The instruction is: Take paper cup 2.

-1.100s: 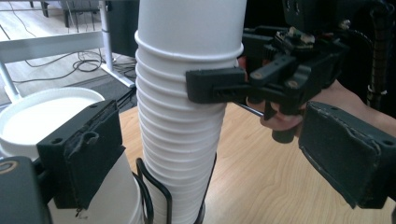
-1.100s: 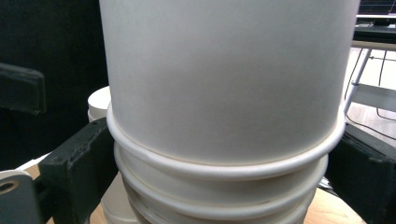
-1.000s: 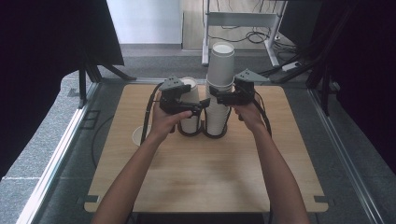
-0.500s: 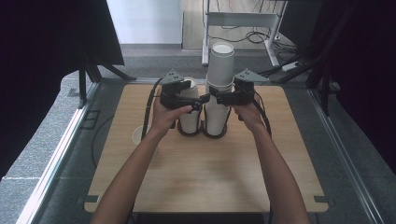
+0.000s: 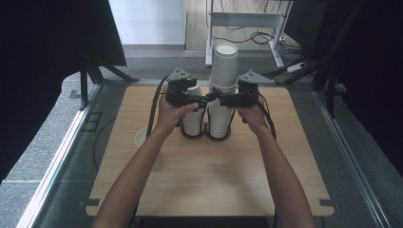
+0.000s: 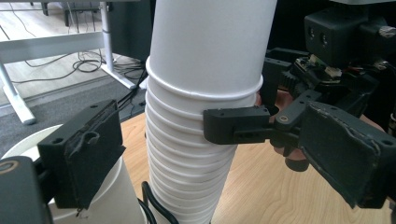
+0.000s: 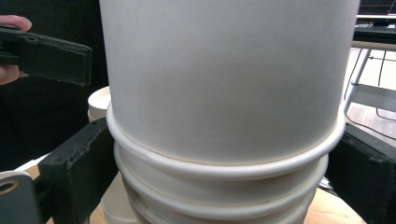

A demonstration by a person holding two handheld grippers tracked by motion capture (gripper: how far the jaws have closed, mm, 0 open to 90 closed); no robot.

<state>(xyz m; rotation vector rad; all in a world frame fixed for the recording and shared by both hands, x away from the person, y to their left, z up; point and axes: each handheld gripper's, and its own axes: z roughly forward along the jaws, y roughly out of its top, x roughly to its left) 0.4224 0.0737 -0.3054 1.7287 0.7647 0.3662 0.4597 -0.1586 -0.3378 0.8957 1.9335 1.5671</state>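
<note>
Right claw (image 5: 222,100) around tall cup stack (image 5: 222,97), gripping

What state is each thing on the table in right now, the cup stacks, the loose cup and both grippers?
Tall cup stack: upright in a black wire holder, top cup raised above the rest.
Short cup stack: upright in the neighbouring ring.
Loose cup: alone near the table's left edge, mouth up.
Right gripper: jaws either side of the tall stack below the top cup's rim; grip unclear.
Left gripper: open, jaws straddling the tall stack.
</note>
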